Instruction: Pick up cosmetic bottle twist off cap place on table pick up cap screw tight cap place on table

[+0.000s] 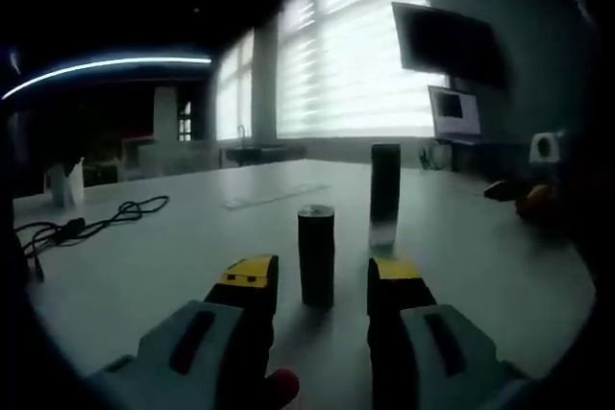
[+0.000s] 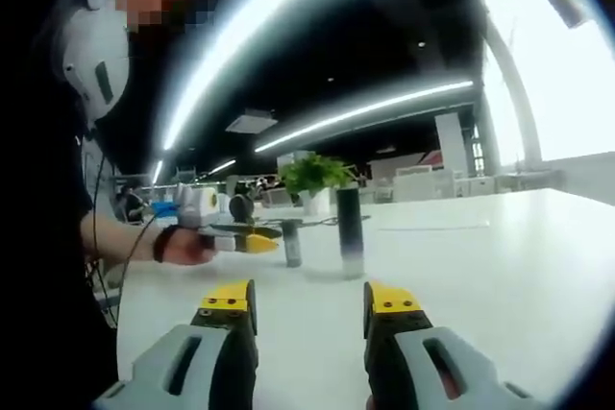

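Standing between left gripper [image 1: 322, 280] open jaws: cap [image 1: 315, 254], base hidden.

left gripper view: low, near bottle [image 1: 315, 254] | right: farther, shared table [image 2: 500, 266]

Matt dark bottle [image 1: 316, 256], smooth white table [image 1: 192, 256], glossy yellow-tipped plastic left gripper [image 1: 322, 287]

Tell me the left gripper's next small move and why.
Probably ease the left gripper forward a little. Its jaws stand open with the short dark bottle upright on the white table, just ahead of the gap between them. The taller dark bottle stands farther back.
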A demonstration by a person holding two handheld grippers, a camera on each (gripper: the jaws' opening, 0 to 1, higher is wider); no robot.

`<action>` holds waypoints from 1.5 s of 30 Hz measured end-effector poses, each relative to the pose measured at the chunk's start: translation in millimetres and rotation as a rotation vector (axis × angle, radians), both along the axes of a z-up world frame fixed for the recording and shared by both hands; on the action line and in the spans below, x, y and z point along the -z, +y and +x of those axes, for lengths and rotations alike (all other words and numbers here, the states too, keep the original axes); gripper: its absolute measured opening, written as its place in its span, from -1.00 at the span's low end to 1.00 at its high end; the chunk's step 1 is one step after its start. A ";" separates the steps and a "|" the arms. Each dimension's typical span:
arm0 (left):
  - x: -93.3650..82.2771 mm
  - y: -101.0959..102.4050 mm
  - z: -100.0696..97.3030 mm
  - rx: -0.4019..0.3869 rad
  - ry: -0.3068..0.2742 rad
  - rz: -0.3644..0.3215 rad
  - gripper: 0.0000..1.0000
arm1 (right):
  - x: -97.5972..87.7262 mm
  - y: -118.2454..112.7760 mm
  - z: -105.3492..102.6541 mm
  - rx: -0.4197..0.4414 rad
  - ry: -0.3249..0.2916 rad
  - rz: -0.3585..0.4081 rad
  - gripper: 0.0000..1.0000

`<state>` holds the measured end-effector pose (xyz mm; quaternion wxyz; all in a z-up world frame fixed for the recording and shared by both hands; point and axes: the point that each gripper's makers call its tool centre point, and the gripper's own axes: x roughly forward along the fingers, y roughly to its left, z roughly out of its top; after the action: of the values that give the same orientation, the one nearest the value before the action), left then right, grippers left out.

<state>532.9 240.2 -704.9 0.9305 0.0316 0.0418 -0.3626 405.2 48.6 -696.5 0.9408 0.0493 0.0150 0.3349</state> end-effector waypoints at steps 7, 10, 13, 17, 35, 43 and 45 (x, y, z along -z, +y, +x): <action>4.3 -7.7 10.6 -0.005 0.012 -0.006 -0.45 | 0.1 -1.5 0.7 0.001 0.003 0.005 -0.23; 9.1 -7.9 21.9 -0.029 0.061 -0.038 -0.47 | -0.7 -2.5 1.0 0.003 0.003 0.013 -0.24; 11.3 -13.2 24.7 -0.025 0.061 -0.039 -0.47 | -1.1 -3.1 1.4 0.006 0.003 0.016 -0.24; 10.3 -19.1 23.5 -0.016 0.054 -0.048 -0.49 | -1.7 -3.9 1.5 0.006 0.002 0.021 -0.24; 13.3 -18.1 28.4 -0.043 0.034 -0.020 -0.67 | -1.1 -4.2 1.5 0.003 0.005 0.026 -0.25; 12.0 -17.5 27.8 -0.045 0.032 -0.029 -0.76 | 0.3 -4.0 1.8 0.004 0.010 0.020 -0.25; 11.9 -17.7 27.4 -0.044 0.031 -0.030 -0.79 | 0.5 -3.9 1.9 0.005 0.010 0.019 -0.25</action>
<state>560.4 222.5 -716.7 0.9378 0.0111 0.0518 -0.3432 407.1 44.6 -697.0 0.9411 0.0600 0.0166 0.3325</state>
